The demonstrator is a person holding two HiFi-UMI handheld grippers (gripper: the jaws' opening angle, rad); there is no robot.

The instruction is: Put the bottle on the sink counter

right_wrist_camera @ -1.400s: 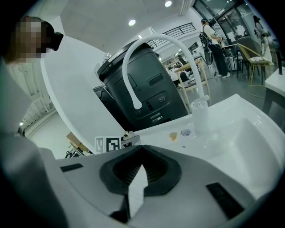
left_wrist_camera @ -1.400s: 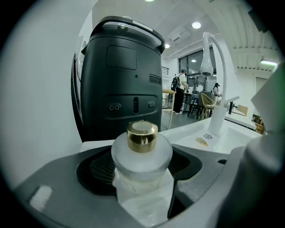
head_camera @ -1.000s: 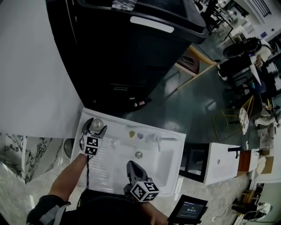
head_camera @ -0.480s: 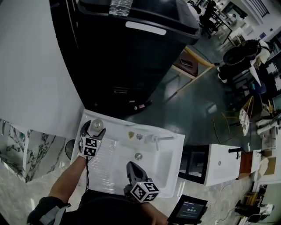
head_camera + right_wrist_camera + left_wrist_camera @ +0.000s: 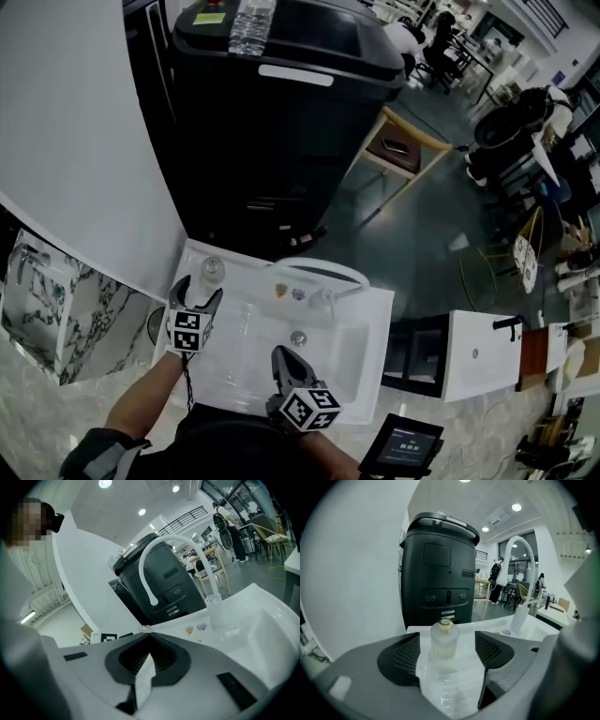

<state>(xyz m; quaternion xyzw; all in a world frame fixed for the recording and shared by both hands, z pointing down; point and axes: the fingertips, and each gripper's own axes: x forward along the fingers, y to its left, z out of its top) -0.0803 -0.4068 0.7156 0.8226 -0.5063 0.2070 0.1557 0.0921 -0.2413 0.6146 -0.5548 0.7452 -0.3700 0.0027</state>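
- Bottle (image 5: 212, 271) stands upright on the sink counter (image 5: 239, 265), at the back-left corner, dead ahead of your left gripper (image 5: 195, 292).
- Those jaws have just been opening, and they're spread wide with the pads clear of its sides.
- Your right gripper (image 5: 279, 354) is clenched on nothing over the basin (image 5: 323, 352), well apart.
- Faucet (image 5: 319, 272) arches off to the right, so nothing looks to block a straight pull-back.

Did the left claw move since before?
Yes: jaws just opened, the left claw backed toward the person, off the small clear gold-capped bottle, now free.
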